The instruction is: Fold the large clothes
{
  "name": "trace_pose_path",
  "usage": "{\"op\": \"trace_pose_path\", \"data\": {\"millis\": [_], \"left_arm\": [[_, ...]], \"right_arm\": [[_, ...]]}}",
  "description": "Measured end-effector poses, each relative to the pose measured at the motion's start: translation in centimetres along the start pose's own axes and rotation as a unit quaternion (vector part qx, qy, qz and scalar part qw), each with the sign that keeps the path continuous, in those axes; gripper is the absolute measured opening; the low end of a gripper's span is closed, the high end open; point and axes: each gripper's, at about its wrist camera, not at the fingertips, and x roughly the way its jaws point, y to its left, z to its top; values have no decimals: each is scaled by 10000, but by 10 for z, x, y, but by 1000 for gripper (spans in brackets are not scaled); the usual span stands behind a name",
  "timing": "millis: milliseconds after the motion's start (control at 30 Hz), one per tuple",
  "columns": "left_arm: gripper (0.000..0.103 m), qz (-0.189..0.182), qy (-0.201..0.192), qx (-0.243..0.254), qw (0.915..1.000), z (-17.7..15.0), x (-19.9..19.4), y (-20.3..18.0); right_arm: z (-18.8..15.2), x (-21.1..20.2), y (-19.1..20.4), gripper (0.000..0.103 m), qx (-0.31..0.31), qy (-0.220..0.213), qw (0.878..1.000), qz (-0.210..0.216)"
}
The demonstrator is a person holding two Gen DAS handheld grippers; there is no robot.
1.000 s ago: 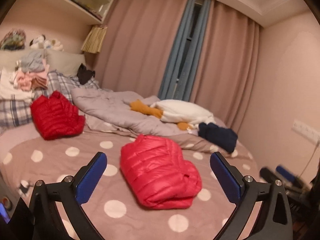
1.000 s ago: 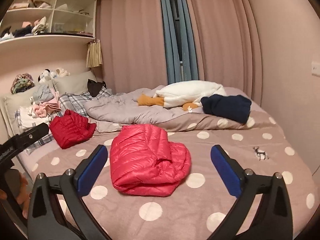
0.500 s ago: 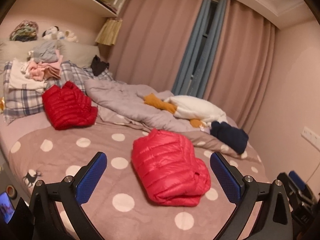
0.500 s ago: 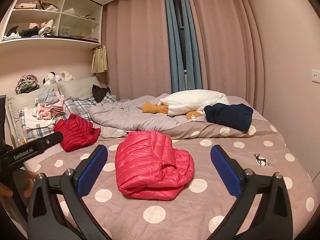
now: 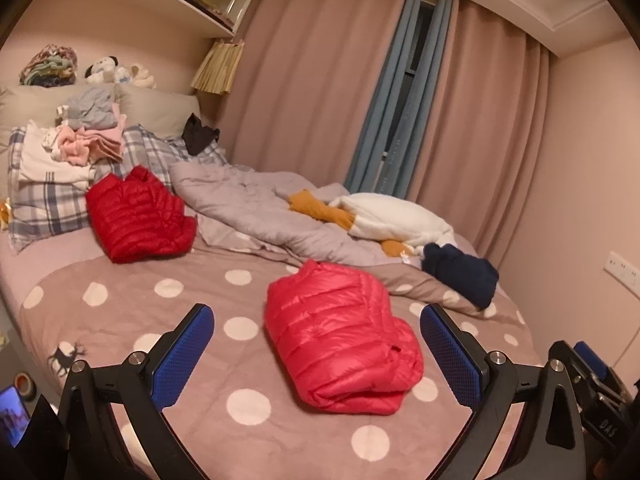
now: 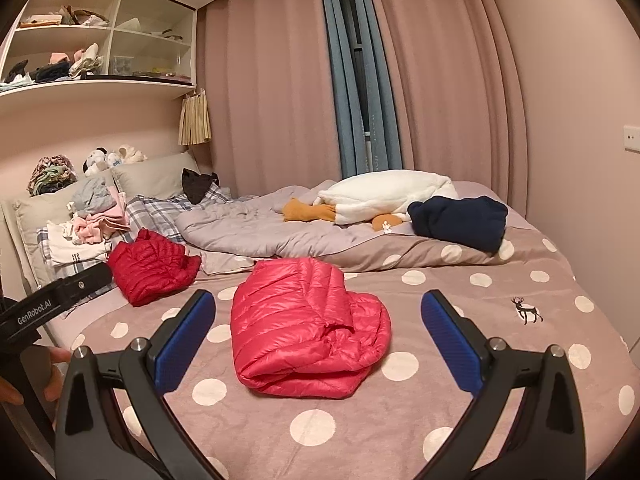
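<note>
On the dotted mauve bedspread [image 6: 500, 300], the folded pink-red quilted down jacket [image 6: 304, 328] lies ahead between both grippers — left gripper [image 5: 316, 356] and right gripper [image 6: 318, 344] spread wide, empty.

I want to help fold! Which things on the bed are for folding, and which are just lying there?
For the job: pink jacket, red jacket, left gripper, right gripper.

Just lying about: plush duck, navy top, grey quilt, clothes pile, pillows.

Pink-red jacket [image 6: 304, 328]; darker red jacket [image 6: 154, 270]; mauve bedspread [image 6: 500, 320], white polka dots; plaid pillow [image 5: 44, 200].
</note>
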Motion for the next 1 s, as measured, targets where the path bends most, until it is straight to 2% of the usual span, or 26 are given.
{"op": "trace_pose_path", "data": {"millis": [600,800,900,1000], "left_arm": [[102,42,-7,-131,9999,2,2,-4],[102,38,227,-217,9995,3,10,-3],[102,-46,311,-260,9992,3,12,-5],[102,60,342,-170,9993,2,14,-11]], "right_arm": [[1,3,0,103,14,16,9997,-244],[1,8,3,103,-62,121,9989,-455],[1,8,5,103,-164,127,9990,-404],[1,8,5,103,-172,123,9989,-413]]}}
